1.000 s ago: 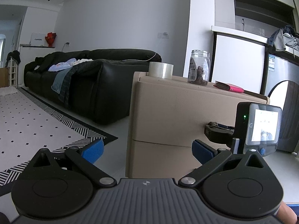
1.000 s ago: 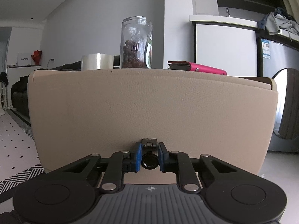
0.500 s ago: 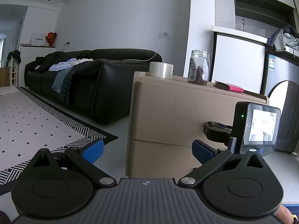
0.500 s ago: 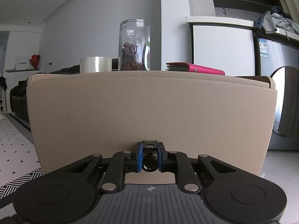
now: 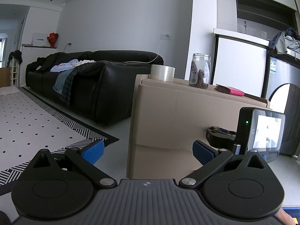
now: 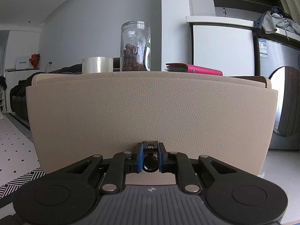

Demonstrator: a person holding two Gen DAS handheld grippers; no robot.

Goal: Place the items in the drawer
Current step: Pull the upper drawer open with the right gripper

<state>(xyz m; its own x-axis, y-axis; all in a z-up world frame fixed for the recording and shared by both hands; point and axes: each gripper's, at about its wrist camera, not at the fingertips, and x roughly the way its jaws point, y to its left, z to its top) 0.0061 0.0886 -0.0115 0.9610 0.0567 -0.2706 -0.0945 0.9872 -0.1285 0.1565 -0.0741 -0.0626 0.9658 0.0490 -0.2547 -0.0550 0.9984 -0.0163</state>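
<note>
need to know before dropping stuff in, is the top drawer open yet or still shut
Partly open. The top drawer front stands forward of the cabinet edge behind it, and the right gripper is clamped on its pull handle.

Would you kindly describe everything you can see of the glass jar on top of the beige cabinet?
The glass jar is clear, cylindrical, with a threaded neck and no lid visible. It stands upright on the beige cabinet top, between the roll of clear tape and the pink wallet, apart from both. Dark brown, lumpy contents fill roughly its lower third. Raised characters show on the glass, and a label wraps one side. Nothing grips it.
</note>
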